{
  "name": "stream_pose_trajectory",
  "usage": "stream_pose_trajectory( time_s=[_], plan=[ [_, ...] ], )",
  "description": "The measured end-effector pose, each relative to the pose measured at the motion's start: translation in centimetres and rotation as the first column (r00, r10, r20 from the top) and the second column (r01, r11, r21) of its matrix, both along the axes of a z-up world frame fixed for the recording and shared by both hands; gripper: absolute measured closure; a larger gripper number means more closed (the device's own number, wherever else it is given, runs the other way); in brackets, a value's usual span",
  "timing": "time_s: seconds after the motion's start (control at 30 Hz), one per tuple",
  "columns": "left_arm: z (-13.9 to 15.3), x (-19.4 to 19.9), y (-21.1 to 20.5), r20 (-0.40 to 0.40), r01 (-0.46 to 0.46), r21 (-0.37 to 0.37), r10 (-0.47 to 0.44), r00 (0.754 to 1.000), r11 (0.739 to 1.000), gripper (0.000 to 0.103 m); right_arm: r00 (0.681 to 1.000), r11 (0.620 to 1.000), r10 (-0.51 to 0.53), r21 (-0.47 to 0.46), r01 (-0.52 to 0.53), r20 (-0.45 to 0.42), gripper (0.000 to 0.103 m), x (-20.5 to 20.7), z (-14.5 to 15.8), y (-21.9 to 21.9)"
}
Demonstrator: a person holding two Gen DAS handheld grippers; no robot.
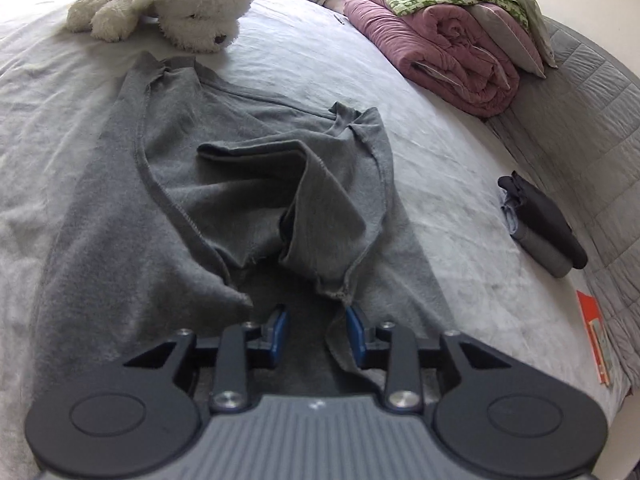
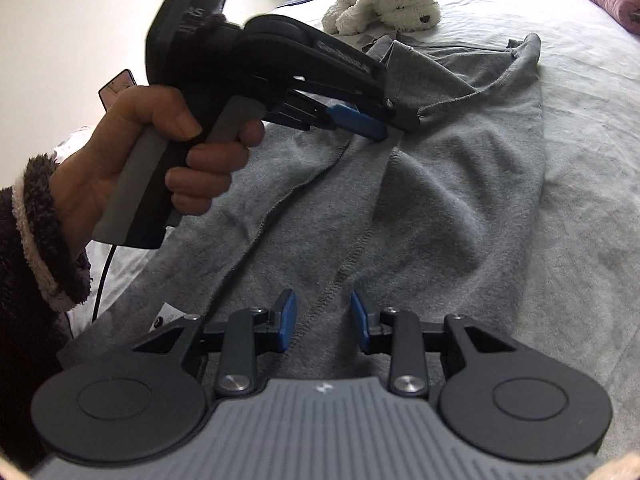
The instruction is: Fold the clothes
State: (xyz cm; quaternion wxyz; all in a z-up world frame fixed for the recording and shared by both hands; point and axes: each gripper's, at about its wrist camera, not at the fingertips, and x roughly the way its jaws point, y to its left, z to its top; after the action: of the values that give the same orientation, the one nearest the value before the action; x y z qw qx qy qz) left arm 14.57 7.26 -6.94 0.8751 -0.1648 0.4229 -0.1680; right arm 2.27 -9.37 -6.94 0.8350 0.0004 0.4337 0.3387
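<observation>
Evidently mid-fold: grey garment (image 1: pixel 256 184) lies spread on the bed (image 1: pixel 440 128), sleeves drawn inward to narrow it. Left tool (image 1: pixel 316 326) sits low over the hem, pads apart, fabric loose between them. Right tool (image 2: pixel 323 316) hovers released above a seam. Plush dog (image 1: pixel 168 4) lies well clear.

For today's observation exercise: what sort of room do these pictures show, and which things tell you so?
Most likely a bedroom. A grey garment lies spread on a bed, with a white plush dog near its far edge and rolled pink bedding stacked at the side.
</observation>
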Motion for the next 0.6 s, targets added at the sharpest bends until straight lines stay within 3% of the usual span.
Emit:
stream_pose_trajectory(
  time_s=[0.17,0.3,0.47,0.57,0.6],
  plan=[
    [-0.2,-0.3,-0.6,0.077,-0.045,-0.006,0.046,0.996,0.999,0.095,0.998,0.999,0.015,-0.043,-0.012,0.058,0.094,-0.5,-0.1,0.4],
    [0.4,-1.1,-0.9,0.156,-0.045,0.007,0.044,0.987,0.999,0.099,1.0,0.998,0.015,0.06,-0.014,-0.023,0.102,0.1,0.2,-1.0],
    [0.0,-0.9,-1.2,0.159,-0.047,0.068,0.035,0.987,0.997,0.098,0.993,0.991,0.024,0.137,-0.009,-0.114,0.102,0.9,-0.5,-1.7],
    [0.0,-0.9,-1.2,0.151,-0.05,0.102,0.034,0.988,0.994,0.094,0.993,0.989,0.038,0.145,-0.022,-0.113,0.102,1.0,-0.4,-1.4],
    [0.3,-1.1,-1.1,0.15,-0.052,0.109,0.035,0.988,0.993,0.093,0.994,0.989,0.041,0.146,-0.026,-0.102,0.096,1.0,-0.1,-1.5]
  ],
)
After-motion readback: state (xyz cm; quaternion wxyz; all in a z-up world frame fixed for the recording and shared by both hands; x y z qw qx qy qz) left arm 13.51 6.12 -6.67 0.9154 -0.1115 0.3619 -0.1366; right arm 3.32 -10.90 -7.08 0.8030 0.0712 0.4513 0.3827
